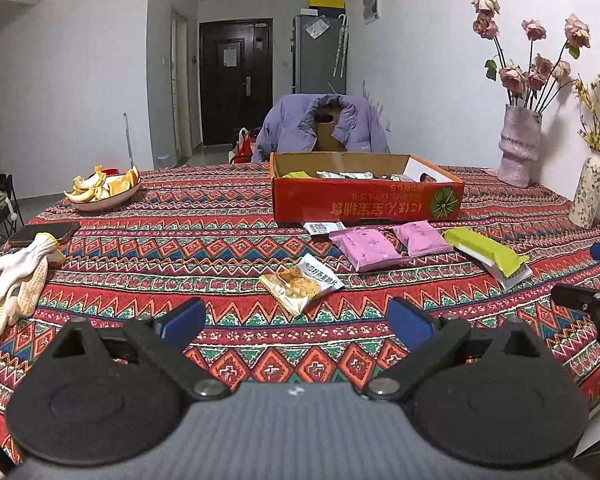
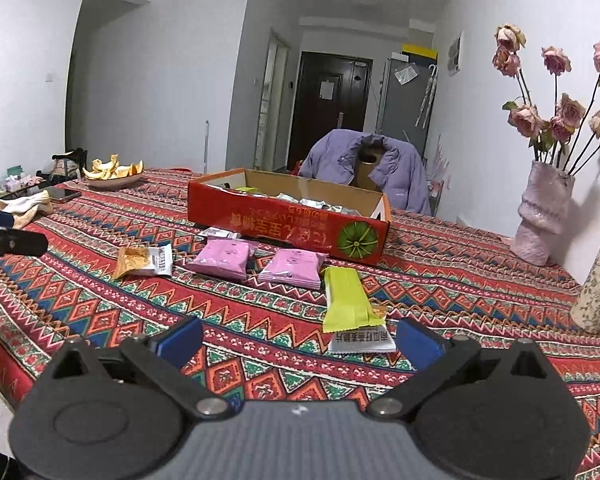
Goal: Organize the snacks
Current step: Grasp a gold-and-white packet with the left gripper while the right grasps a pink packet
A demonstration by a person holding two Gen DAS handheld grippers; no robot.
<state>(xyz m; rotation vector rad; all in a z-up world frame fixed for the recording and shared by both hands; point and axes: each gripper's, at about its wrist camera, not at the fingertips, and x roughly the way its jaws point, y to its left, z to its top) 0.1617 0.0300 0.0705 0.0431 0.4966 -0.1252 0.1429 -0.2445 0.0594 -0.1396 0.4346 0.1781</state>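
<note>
Here, both tongs stood fully spread and carried nothing. My left tongs (image 1: 296, 322) hovered low over the desk (image 1: 228, 344), aimed at the orange-and-white packet (image 1: 300, 282) just ahead of the blue pads. My right tongs (image 2: 298, 344) sat over the near end of the green bar (image 2: 350, 300), whose white printed wrapper end lay between the two pads without being touched.

The snacks were laid out as follows:
- Two pink packets (image 1: 366, 248) lay side by side on the cloth, near the front wall of the red box (image 1: 366, 202).
- A small white packet (image 1: 324, 227) lay against the foot of that box.
- The green bar (image 1: 488, 254) lay at an angle beside the pink pair.

I judged that the loose packets had been left close to the box because it served as the collecting container; several wrapped items already lay inside it. The wide spread suited flat, wide wrappers that must be straddled before pinching.

Limits of view:
- The box interior was largely screened by its front wall, so the count inside could not be read.
- The print on the wrappers was inverted and too small to identify.
- In the left wrist view, only a black bracket and a blue tip of the other tongs showed at the right edge.
- The gloves (image 1: 12, 276), phone (image 1: 44, 233) and peel dish (image 1: 104, 190) stood well apart.
</note>
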